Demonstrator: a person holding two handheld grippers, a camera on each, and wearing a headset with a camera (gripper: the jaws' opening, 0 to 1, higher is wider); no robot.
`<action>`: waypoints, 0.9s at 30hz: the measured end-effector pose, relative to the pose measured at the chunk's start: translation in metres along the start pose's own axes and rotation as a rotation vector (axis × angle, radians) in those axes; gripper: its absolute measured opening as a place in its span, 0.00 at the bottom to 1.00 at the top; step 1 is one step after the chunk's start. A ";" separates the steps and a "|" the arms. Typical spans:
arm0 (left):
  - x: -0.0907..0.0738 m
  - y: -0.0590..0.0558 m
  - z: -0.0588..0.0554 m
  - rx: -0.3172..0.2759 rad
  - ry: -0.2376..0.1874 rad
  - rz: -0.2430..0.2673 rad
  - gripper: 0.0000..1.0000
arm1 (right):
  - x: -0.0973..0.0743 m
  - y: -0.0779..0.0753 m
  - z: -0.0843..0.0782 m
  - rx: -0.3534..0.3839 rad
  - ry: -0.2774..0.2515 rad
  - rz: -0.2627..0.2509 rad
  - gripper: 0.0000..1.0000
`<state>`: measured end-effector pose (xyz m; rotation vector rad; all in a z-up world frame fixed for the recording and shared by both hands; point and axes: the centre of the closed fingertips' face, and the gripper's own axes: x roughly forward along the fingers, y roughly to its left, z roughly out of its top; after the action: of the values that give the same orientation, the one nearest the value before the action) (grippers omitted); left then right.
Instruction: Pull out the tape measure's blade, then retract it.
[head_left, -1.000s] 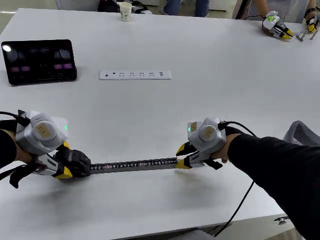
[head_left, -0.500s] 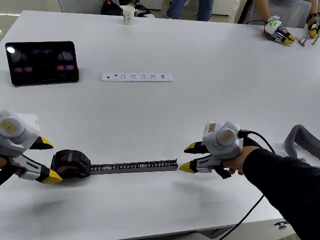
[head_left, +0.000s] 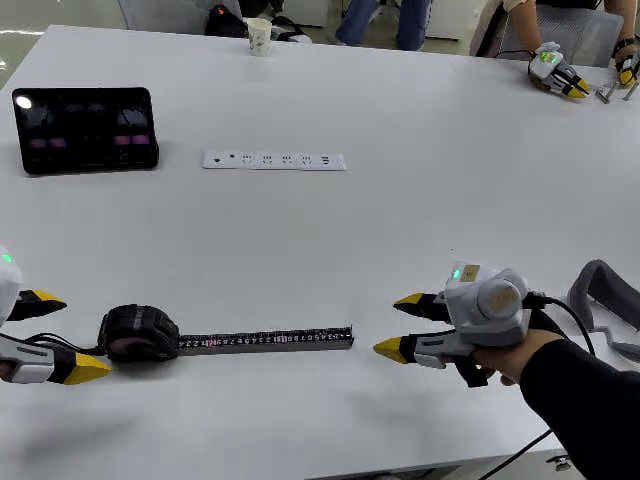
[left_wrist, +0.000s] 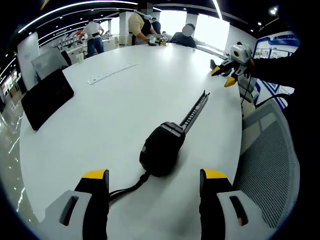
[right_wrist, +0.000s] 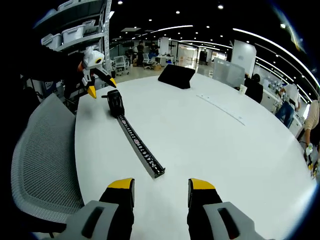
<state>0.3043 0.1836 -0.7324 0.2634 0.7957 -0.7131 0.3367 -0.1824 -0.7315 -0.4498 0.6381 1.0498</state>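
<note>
Both my claws are open and empty. Left claw (head_left: 66, 335) sits just behind the tape measure case (head_left: 138, 333), jaws spread wide to either side of its back end, not touching it. A thin wrist strap (left_wrist: 127, 189) trails off the case toward me between the jaws. Right claw (head_left: 398, 324) is also spread, pointed at the blade's end hook (head_left: 350, 336) with a clear gap. The case lies on its side near my edge of the white table (head_left: 400, 200), and the blade (head_left: 265, 340) lies flat out of it toward my right, so I'd call the pull-out done, retract left. The case looks rubber-skinned and chunky: grippy, some weight, fine to clamp across its flat sides. The blade is thin sprung steel, slick, likely to whip back. I'd pinch it at the hook and feed it in, not let it fly.
</note>
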 end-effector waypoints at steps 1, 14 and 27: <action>-0.003 0.002 0.003 -0.013 -0.025 0.017 0.70 | -0.003 0.000 -0.001 -0.001 -0.004 -0.005 0.40; -0.033 0.006 -0.027 -0.208 -0.133 0.094 0.85 | -0.030 0.004 -0.038 0.108 -0.006 -0.089 0.44; -0.049 0.005 -0.062 -0.247 -0.137 0.163 0.99 | -0.047 0.019 -0.048 0.179 -0.048 -0.113 0.71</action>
<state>0.2495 0.2404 -0.7392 0.0539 0.7141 -0.4680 0.2904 -0.2350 -0.7358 -0.3000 0.6502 0.8854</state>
